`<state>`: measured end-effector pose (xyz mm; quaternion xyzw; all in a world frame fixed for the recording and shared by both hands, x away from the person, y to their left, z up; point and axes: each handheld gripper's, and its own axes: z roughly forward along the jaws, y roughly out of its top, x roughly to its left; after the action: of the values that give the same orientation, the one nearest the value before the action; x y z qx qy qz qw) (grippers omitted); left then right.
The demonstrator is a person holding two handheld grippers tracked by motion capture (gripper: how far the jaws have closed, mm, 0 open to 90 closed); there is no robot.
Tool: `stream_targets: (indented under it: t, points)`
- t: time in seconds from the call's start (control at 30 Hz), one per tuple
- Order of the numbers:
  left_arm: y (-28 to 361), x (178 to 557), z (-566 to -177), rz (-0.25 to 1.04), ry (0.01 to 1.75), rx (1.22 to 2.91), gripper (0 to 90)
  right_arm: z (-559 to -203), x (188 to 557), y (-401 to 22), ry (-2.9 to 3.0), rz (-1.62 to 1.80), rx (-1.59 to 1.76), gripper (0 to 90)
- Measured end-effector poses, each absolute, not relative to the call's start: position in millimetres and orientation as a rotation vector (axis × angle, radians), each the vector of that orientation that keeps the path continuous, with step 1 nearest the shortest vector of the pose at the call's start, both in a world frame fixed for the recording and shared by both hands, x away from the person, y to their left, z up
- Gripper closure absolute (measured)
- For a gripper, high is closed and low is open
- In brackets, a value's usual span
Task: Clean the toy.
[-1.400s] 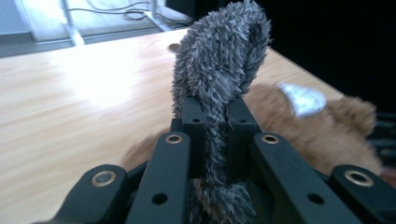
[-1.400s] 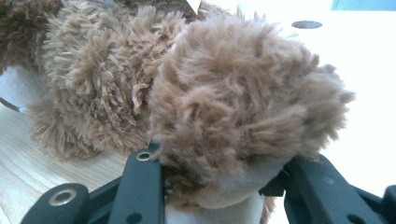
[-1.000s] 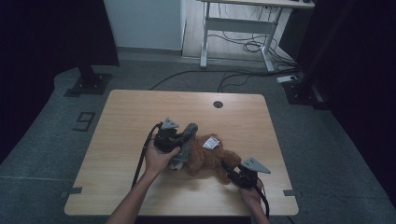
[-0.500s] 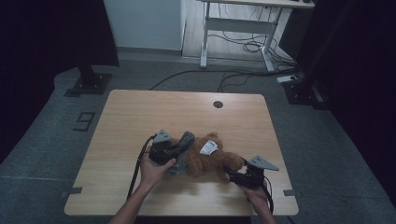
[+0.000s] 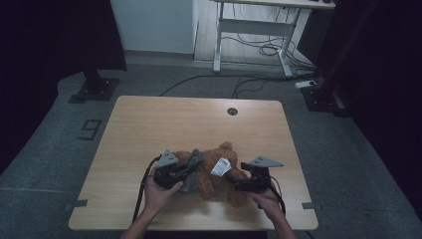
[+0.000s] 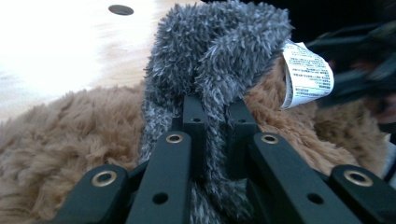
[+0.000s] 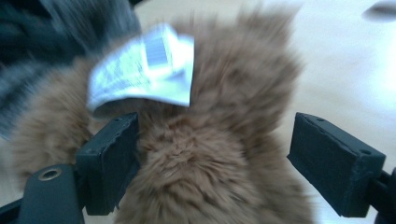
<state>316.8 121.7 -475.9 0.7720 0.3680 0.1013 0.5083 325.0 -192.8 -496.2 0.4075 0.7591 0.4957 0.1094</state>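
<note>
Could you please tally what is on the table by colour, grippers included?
Brown: 1, the plush toy
Grey: 1, the fuzzy grey piece lying on the toy
White: 1, the printed label on the toy
Black: 2, the left gripper, shut on the grey piece, and the right gripper, open around brown fur
Total: 5

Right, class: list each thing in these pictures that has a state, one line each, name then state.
Left gripper: shut on the grey fur.
Right gripper: jaws just opened, brown fur between them.
Grey fur: pinched, bunched up.
Plush toy: lying on table.
Tag: curled, sticking out.
</note>
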Motion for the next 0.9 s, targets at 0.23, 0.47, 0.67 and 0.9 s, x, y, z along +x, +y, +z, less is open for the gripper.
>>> stream_targets:
  t: [0.23, 0.47, 0.67, 0.9]
  points:
    - [130.4, 300.3, -484.7, 0.202, 0.844, 1.885, 81.4, -526.0, 312.2, -179.2, 2.351, 1.493, 1.124, 56.4]
    - [113.8, 305.5, -486.0, 0.273, 0.83, 1.914, 81.6, -534.0, 308.8, -178.0, 2.283, 1.377, 1.157, 62.7]
    - [101.7, 334.2, -485.4, 0.299, 0.844, 1.916, 81.5, -536.2, 325.7, -177.4, 2.149, 1.313, 1.207, 63.5]
    - [96.8, 358.7, -482.3, 0.24, 0.893, 1.892, 81.2, -538.3, 345.6, -181.5, 2.072, 1.309, 1.23, 64.1]
